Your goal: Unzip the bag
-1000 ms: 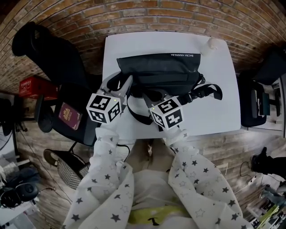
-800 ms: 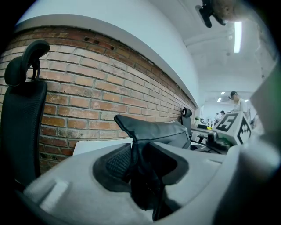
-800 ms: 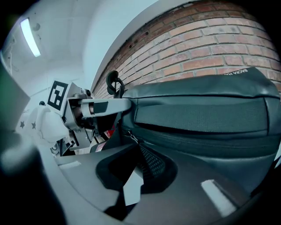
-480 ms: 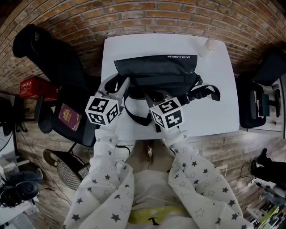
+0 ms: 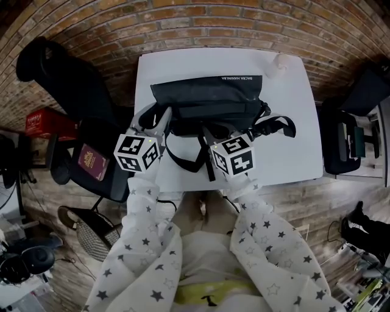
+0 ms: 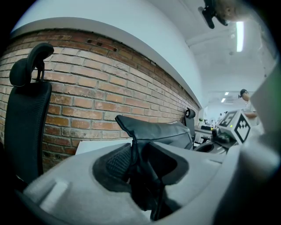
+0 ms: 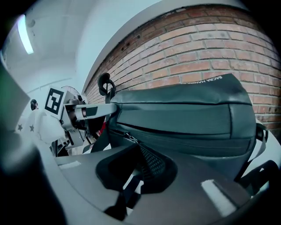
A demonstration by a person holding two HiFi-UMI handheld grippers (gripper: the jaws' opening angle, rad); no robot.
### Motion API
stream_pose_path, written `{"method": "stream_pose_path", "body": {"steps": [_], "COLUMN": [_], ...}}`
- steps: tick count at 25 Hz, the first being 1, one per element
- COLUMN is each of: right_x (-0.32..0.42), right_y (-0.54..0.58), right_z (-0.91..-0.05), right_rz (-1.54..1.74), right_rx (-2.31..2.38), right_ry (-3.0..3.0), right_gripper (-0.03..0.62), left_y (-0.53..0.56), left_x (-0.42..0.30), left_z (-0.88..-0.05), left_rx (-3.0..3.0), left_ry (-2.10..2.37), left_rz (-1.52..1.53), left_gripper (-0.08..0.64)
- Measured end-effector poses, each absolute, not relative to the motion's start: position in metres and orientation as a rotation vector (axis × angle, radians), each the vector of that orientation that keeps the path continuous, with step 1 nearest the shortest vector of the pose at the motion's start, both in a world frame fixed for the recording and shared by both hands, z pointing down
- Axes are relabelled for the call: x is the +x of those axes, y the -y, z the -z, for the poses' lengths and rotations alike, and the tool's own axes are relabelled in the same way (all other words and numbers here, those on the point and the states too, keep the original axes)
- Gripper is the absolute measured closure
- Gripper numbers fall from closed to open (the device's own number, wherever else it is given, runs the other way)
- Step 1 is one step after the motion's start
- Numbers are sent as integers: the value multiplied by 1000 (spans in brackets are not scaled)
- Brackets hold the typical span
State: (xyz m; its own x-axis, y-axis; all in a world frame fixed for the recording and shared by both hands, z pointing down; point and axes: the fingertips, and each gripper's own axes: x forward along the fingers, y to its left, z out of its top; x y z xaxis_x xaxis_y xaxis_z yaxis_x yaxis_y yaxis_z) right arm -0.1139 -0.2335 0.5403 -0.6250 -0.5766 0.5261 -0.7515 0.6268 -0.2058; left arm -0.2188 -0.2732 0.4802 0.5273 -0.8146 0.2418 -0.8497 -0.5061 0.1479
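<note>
The black bag [image 5: 207,91] is seen lying lengthwise across the far half of the white table [image 5: 292,122], its back edge turned toward the brick wall [image 5: 244,18], and white lettering is printed along that top edge. Its fabric is shown as matte and dark, with a flat front panel folded over the body and a seam line run along below it. A black strap [image 5: 183,163] is looped out over the table's near side, and a second length with a buckle is curled off the bag's right end. The left end of the bag is clamped by the left gripper [image 6: 139,162]: a pinched fold of black fabric is caught between its jaws and drawn up to a peak. The right gripper [image 7: 136,154] is brought in at the front of the bag, jaws nearly together, and the small zip pull [image 7: 128,137] is nipped at their tips, right where the zip line starts. From there the zip is traced as a thin dark line running off to the right under the panel; whether its teeth are parted cannot be made out. Both grippers are held close together at the bag's near left side. A small white object [image 5: 280,61] is left at the table's far right corner, and a dark red booklet [image 5: 91,161] is spotted on the chair [image 5: 61,79] at the left
</note>
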Motion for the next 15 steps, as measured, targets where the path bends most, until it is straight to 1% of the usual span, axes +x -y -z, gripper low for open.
{"method": "stream_pose_path", "body": {"steps": [9,15], "right_x": [-61,-52], "right_y": [233,234], "right_z": [-528,-527], "right_rz": [-599,-600], "right_rx": [1124,1153], "right_ry": [2427,2421], "right_gripper": [575,575], "left_y": [269,269], "left_x": [-195,-198], "left_z": [-469,-470], "left_rx": [2465,2436], "left_ry": [1486,1526], "left_rz": [-185,-173], "left_gripper": [433,433]}}
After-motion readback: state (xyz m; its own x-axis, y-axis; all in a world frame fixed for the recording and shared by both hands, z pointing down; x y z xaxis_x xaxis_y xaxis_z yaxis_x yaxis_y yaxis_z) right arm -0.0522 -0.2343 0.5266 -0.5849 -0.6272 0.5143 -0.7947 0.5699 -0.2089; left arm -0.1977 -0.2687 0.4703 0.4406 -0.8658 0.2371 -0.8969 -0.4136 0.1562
